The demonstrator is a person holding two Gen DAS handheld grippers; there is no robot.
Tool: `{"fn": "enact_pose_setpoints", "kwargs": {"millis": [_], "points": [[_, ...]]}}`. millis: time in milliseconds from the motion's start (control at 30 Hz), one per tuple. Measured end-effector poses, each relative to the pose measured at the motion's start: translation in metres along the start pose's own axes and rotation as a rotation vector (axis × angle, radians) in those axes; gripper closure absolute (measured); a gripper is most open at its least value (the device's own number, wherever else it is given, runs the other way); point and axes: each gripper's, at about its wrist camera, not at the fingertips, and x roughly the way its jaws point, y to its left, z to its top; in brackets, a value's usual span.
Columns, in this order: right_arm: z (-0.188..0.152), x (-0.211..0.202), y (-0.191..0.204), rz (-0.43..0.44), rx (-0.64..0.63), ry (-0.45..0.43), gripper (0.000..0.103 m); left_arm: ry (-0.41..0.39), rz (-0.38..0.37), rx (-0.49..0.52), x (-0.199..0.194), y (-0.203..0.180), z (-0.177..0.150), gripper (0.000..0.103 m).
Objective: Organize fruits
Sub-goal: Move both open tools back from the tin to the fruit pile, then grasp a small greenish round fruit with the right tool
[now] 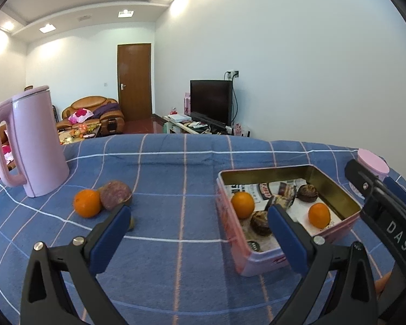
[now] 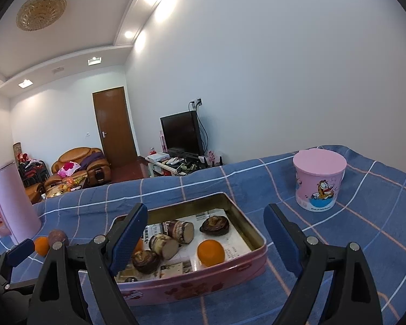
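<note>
Both grippers' blue ribbed fingers (image 1: 123,216) (image 2: 134,227) apart, empty; round glossy oranges (image 2: 211,252) in rectangular metal tin (image 2: 251,233).

A home living room: leather sofa (image 1: 94,108) with cushions, TV (image 1: 210,102) on a low stand, wooden door (image 1: 134,81), ceiling spotlights, checked cloth (image 1: 176,168) over the table.

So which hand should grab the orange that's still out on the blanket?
Probably the left gripper: it's open, and the loose orange sits just beside its left finger. The right gripper hangs over the tin.
</note>
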Motion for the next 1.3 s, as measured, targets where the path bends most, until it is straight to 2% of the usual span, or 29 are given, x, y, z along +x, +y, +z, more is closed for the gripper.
{"fn": "enact_pose_setpoints", "kwargs": {"millis": [167, 467, 1000, 1300], "points": [[-0.003, -0.002, 0.009, 0.005, -0.002, 0.0, 0.014, 0.003, 0.007, -0.012, -0.001, 0.011, -0.001, 0.0], [-0.008, -0.001, 0.044, 0.057, -0.009, 0.02, 0.014, -0.002, 0.065, 0.06, 0.006, 0.032, 0.003, 0.0], [-0.018, 0.017, 0.113, 0.152, -0.029, 0.055, 0.014, 0.035, 0.139, 0.016, 0.029, 0.105, 0.013, 0.0], [-0.021, 0.029, 0.147, 0.206, -0.075, 0.093, 0.014, 0.108, 0.213, -0.032, 0.047, 0.158, 0.014, 0.0]]}}
